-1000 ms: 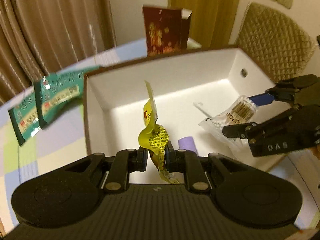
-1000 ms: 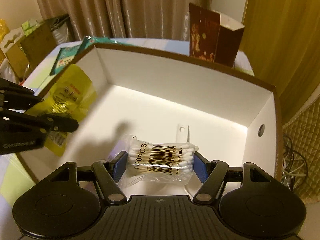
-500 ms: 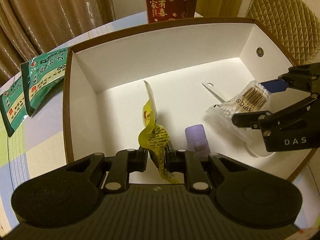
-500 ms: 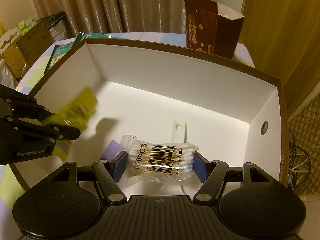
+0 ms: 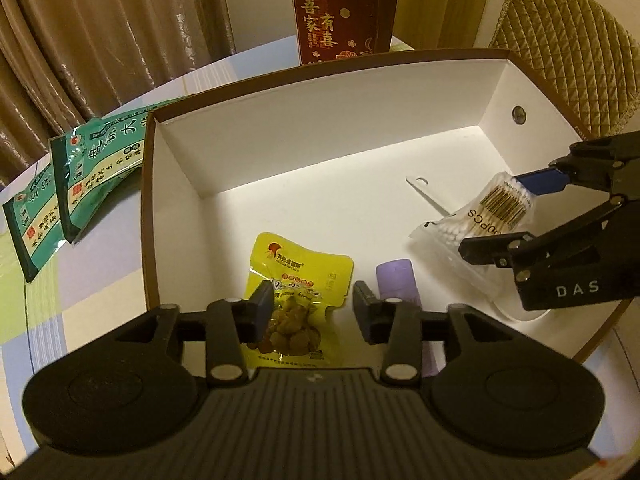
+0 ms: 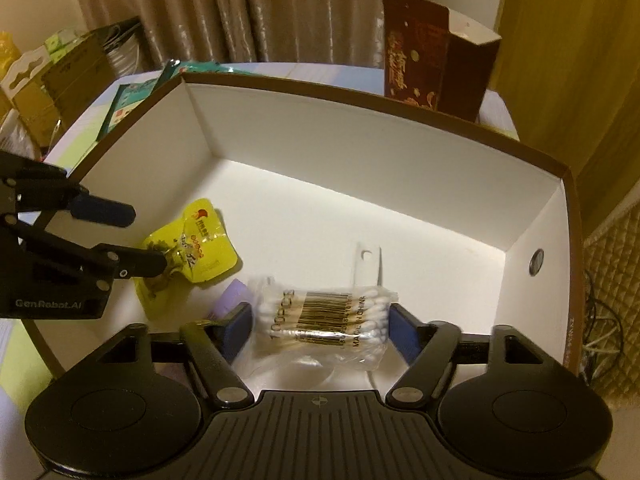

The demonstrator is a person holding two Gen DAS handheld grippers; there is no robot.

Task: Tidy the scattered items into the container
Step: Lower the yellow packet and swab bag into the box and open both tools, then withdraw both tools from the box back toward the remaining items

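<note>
A white box with a brown rim (image 5: 280,152) (image 6: 360,148) stands on the table. My left gripper (image 5: 314,310) is open above the box's near left part; the yellow snack pouch (image 5: 298,280) (image 6: 196,248) lies flat on the box floor under it. My right gripper (image 6: 318,326) is over the box's right side, its blue pads close around a clear bag of cotton swabs (image 6: 324,320) (image 5: 488,212); the pads seem slightly apart from the bag. A purple tube (image 5: 396,276) and a white plastic piece (image 5: 428,196) lie in the box.
Two green snack packets (image 5: 80,176) lie on the checked tablecloth left of the box. A dark red carton (image 5: 336,12) (image 6: 428,48) stands behind it. A quilted chair back (image 5: 568,52) is at the right. Curtains hang behind.
My left gripper has opened and let go of the yellow pouch, which now lies flat in the box. My right gripper's pads have spread slightly around the swab bag.
</note>
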